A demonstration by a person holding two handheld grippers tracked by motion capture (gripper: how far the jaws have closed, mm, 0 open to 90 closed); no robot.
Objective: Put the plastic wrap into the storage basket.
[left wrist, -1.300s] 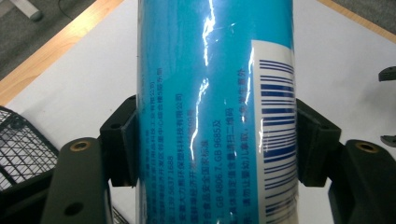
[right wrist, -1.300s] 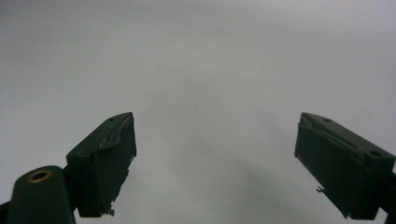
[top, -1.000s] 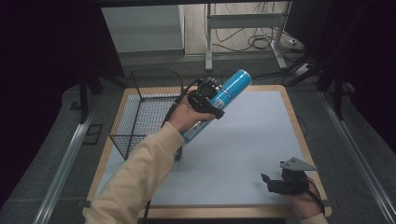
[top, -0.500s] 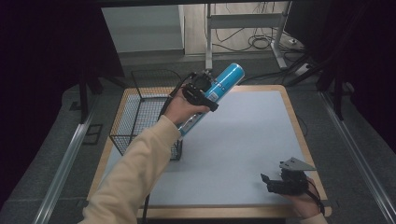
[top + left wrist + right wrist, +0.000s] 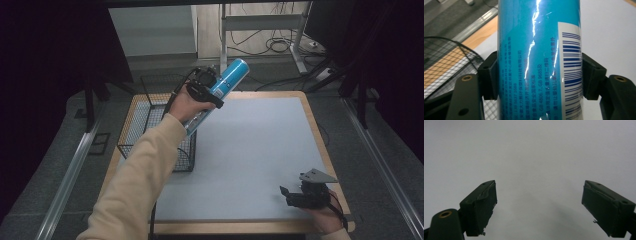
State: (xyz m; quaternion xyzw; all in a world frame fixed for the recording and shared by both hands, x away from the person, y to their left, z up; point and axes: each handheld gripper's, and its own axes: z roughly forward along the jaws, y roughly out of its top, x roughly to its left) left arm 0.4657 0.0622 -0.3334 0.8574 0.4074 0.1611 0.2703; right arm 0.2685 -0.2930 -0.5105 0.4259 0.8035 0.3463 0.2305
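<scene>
The left tool (image 5: 207, 90) is raised above the far left part of the surface (image 5: 260, 150), its jaws clamped on a blue can (image 5: 220, 95) that is held tilted, its top end pointing up and away past the far edge. Directly beneath the forearm, a black wire basket (image 5: 150, 130) stands at the left edge of the surface, near the far corner. The grey mat to the right of the basket lies open across to the right edge and forward to the near edge. The right tool (image 5: 304, 196) rests low by the near right corner, jaws apart, nothing between them. The left gripper view adds the can's (image 5: 539, 60) barcode and printed text, both pads pressed against its sides, and the basket mesh (image 5: 446, 62) below left. The right tool (image 5: 539, 207) faces bare grey mat (image 5: 529, 150) between its spread jaws.
</scene>
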